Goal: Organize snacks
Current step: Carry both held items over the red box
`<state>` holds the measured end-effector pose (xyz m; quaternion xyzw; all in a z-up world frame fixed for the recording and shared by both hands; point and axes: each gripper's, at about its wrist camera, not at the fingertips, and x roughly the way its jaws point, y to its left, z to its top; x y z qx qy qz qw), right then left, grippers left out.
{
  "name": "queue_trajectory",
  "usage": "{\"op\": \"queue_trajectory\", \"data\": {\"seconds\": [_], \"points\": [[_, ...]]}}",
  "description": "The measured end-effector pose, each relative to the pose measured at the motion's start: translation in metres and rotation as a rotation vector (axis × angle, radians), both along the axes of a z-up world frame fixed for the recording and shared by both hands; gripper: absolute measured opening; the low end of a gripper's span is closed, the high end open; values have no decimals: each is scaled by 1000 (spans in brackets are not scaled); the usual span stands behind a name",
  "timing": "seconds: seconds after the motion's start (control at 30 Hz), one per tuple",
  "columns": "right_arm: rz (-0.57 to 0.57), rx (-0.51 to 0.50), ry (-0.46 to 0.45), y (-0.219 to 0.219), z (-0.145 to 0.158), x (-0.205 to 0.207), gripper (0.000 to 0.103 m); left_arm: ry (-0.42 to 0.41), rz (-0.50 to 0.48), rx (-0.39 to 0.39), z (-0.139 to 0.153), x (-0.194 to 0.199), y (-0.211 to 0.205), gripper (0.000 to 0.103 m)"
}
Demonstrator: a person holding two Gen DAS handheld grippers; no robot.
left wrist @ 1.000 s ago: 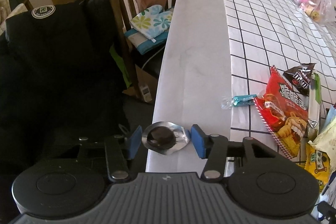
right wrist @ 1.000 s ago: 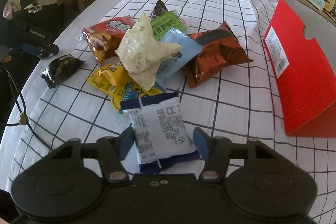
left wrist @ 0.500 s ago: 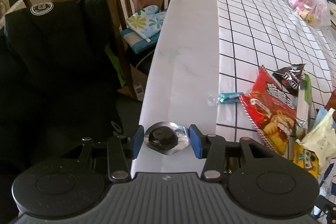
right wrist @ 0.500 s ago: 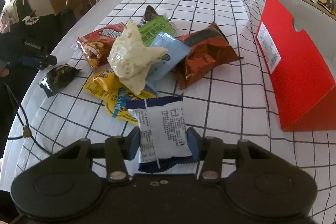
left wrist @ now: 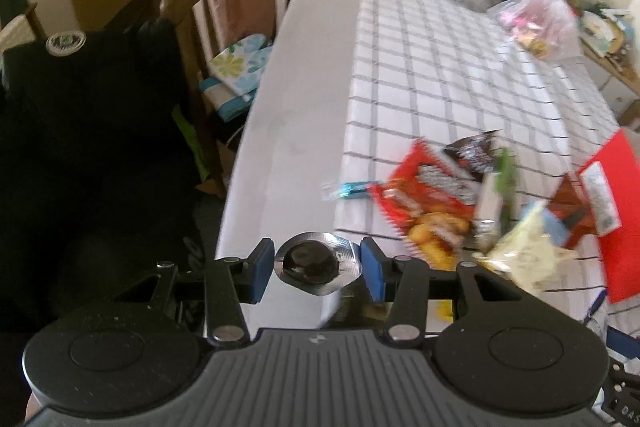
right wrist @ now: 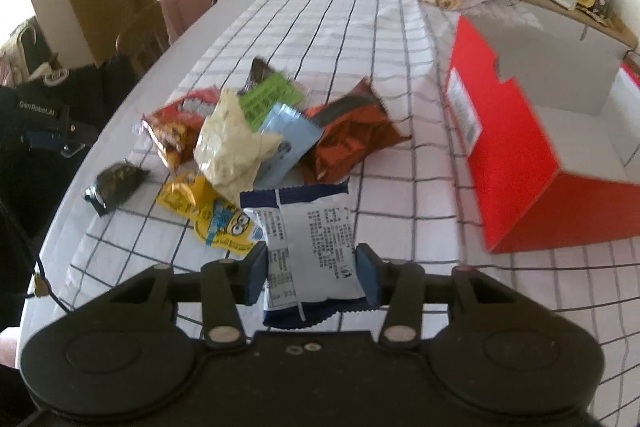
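White lettering reading "GenRobot.AI" stands on the black garment (right wrist: 38,115) at the left edge of the right wrist view — the only words that read clearly. The white-and-blue packet (right wrist: 310,247) carries rows of small dark print and the red box (right wrist: 516,163) a white label (right wrist: 462,109) — both too small to make out.
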<state>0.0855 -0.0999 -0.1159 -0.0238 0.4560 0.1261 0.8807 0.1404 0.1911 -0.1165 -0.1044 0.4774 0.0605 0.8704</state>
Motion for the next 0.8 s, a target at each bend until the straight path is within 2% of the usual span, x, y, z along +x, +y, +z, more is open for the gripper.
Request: {"op": "queue_trajectory", "data": {"seconds": [0.27,0.57,0.6,0.67,0.8], "points": [[-39,13,-82,-36,46,0,45,-55,-96,-6,41,-6,-50,46],[-31,41,-149,-100,82,13,44,-122,-143,6,81,-7,-128,46],[-26,43,-156,-109,85,15,40,-124,-147,3,84,-7,-137,46],[-19,48,-166,-125,90,19,23,-128,-157,-2,90,-6,-160,46],[16,20,-153,-150,85,31,24,-131,-175,10,91,-2,-202,46]]}}
